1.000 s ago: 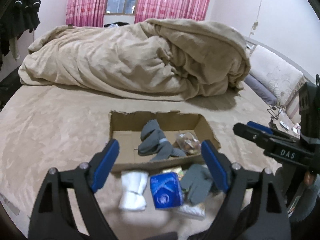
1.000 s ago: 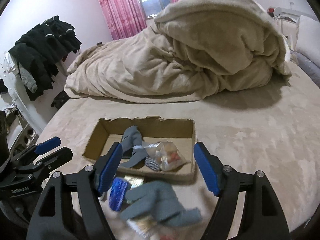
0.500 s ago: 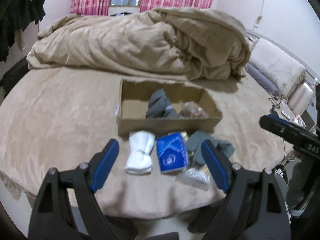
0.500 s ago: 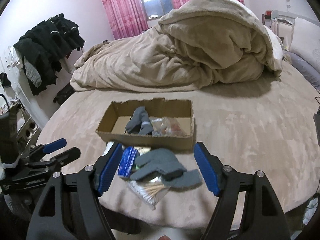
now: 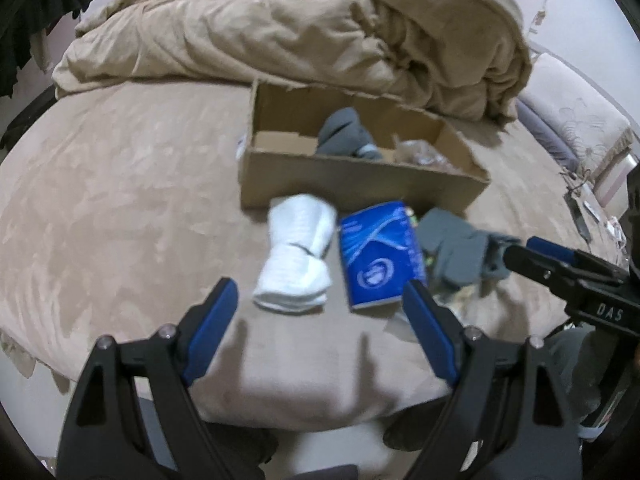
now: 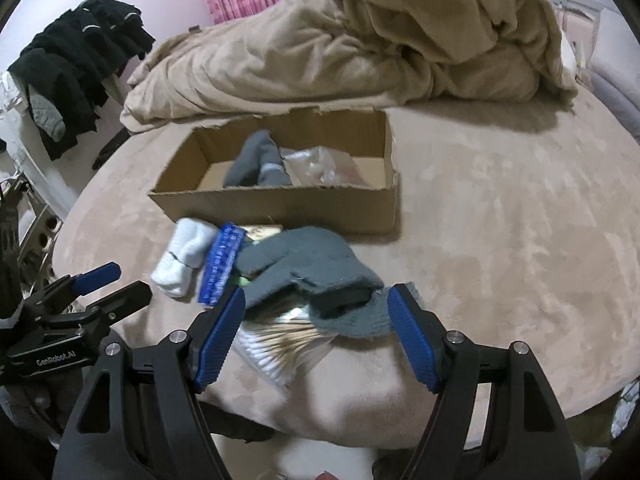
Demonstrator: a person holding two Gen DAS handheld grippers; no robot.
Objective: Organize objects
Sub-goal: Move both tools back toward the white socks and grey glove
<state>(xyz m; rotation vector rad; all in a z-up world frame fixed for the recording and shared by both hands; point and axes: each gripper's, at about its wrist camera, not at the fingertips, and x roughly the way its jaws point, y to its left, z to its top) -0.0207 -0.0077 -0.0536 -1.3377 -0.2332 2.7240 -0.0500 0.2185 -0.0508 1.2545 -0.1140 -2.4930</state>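
Note:
A cardboard box (image 5: 352, 184) (image 6: 280, 204) lies on the bed with a grey sock (image 5: 344, 136) (image 6: 256, 160) and a clear bag (image 5: 424, 156) (image 6: 320, 164) inside. In front of it lie a white sock roll (image 5: 298, 254) (image 6: 184, 256), a blue tissue pack (image 5: 378, 258) (image 6: 222, 262), a grey sock pair (image 5: 460, 250) (image 6: 308, 268) and a bag of cotton swabs (image 6: 280, 348). My left gripper (image 5: 320, 332) is open and empty, just short of the white roll and blue pack. My right gripper (image 6: 316, 334) is open around the near end of the grey socks and swabs.
A crumpled beige duvet (image 5: 300, 28) (image 6: 360, 36) is heaped behind the box. The bed's front edge (image 5: 312, 404) is right under my grippers. Dark clothes (image 6: 76, 72) hang at the left. A pillow (image 5: 576, 120) lies at the right.
Both grippers pulled back from the box, then came forward and lower toward the items in front of it. Both stayed open. The objects have not moved.

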